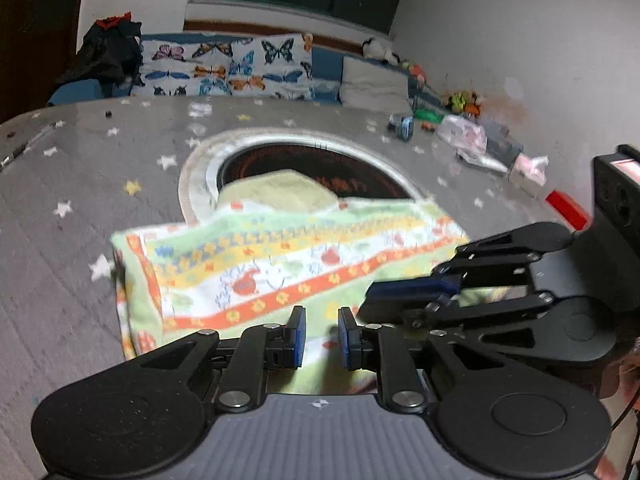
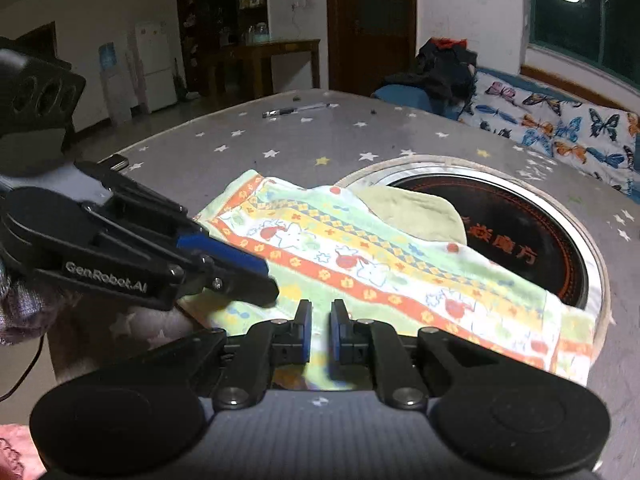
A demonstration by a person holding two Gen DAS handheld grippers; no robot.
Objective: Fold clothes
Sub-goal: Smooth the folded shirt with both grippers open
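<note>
Terry towel (image 1: 280, 256), brightly striped, lies folded over once on your worktop (image 1: 72, 208); more folds remain. Both hand-held grippers, left (image 1: 322, 334) and right (image 2: 320, 330), pinch its near edge.

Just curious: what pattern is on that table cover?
Grey tablecloth scattered with small stars, clearest in the right wrist view.

Grey star-print tablecloth (image 2: 304, 140) bare and passable on the side left of the towel (image 2: 360, 264) in the right wrist view; only a pen (image 2: 296, 110) and a few dark specks near the far edge. Towel drapes partly over the round black cooktop (image 2: 520, 240) and its metal rim. Clutter of bottles and packets (image 1: 472, 140) crowds one far corner. The two grippers, left gripper (image 1: 322, 336) and right gripper (image 2: 320, 330), sit just beside each other over the towel's near edge, little room between.
</note>
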